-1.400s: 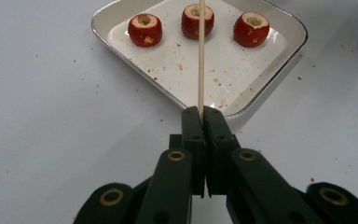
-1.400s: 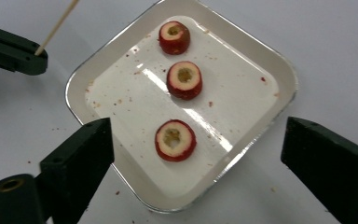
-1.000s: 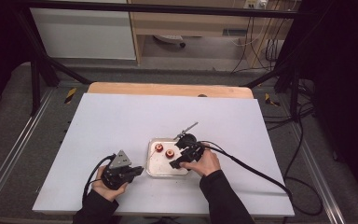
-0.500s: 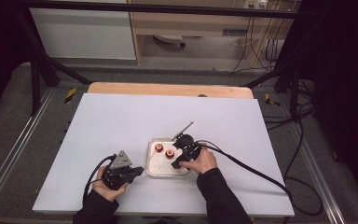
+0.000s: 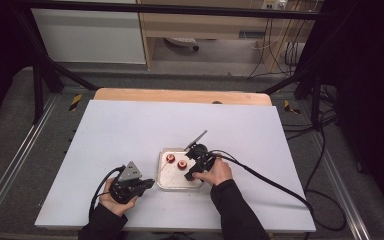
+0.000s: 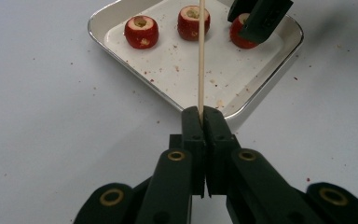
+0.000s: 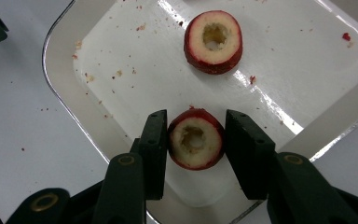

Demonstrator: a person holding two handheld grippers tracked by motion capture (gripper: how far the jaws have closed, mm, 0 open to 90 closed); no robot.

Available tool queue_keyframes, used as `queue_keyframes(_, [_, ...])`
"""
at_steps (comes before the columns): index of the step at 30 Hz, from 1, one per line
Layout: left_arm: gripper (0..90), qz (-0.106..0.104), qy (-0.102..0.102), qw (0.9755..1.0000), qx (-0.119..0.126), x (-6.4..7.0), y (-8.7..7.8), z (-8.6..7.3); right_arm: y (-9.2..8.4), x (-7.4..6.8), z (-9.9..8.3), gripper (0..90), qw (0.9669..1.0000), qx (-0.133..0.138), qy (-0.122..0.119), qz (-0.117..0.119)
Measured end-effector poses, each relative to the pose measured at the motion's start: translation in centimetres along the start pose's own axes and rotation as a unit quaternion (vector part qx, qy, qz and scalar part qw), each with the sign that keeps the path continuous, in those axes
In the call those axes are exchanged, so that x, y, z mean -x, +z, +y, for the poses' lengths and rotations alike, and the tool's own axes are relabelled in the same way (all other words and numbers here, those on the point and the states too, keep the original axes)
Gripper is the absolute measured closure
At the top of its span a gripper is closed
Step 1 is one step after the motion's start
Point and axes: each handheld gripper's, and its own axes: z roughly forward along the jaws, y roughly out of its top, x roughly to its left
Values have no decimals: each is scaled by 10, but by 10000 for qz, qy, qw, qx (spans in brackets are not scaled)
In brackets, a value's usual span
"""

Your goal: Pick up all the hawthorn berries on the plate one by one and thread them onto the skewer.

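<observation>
Between the right gripper's point(image 7: 193, 144) parted jaws sits a cored fruit piece point(image 7: 196, 144).

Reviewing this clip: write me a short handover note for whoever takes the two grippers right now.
Left gripper: shut on a thin wooden skewer that points toward the metal tray.
Right gripper: open, jaws either side of one cored red fruit piece in the tray, one jaw touching it, not yet clamped.
Three red pieces lie in the tray; none is on the skewer.
Done: skewer picked up, right gripper lined up on a piece.
Left, probably: close on that piece, lift it, thread it onto the skewer, then the other two.
</observation>
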Motion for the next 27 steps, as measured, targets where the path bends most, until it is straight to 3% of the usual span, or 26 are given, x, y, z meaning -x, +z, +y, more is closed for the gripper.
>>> queue_keyframes(1, [883, 5, 6, 10000, 20, 0, -1, 0, -3, -1, 0, 609, 9998, 149, 113, 91])
queue_keyframes(9, [883, -12, 19, 10000, 65, 4, -1, 1, -22, 0, -2, 610, 9981, 502, 312, 143])
queue_keyframes(10, [883, -11, 34, 10000, 67, 4, -2, 1, -27, 2, -4, 610, 9968, 673, 367, 216])
queue_keyframes(18, [883, -10, 40, 10000, 88, 7, -1, 2, -38, 9, -16, 611, 9907, 1188, 536, 392])
queue_keyframes(20, [883, -14, 42, 10000, 88, 8, -1, 2, -40, 12, -20, 611, 9877, 1375, 584, 460])
queue_keyframes(21, [883, -10, 41, 9999, 95, 9, 0, 2, -42, 14, -25, 611, 9835, 1594, 674, 518])
queue_keyframes(22, [883, -10, 30, 9999, 108, 9, 0, 3, -42, 14, -25, 611, 9835, 1594, 674, 518])
queue_keyframes(23, [883, -5, 6, 9999, 121, 10, 0, 3, -44, 17, -30, 611, 9784, 1842, 736, 581])
queue_keyframes(24, [883, 8, 7, 9999, 121, 11, 1, 3, -44, 17, -30, 611, 9784, 1842, 736, 581])
queue_keyframes(25, [883, 19, -12, 9999, 132, 11, 1, 3, -45, 19, -35, 611, 9718, 2108, 823, 661])
queue_keyframes(27, [883, 25, -38, 9999, 136, 12, 1, 3, -45, 21, -39, 611, 9657, 2326, 901, 719])
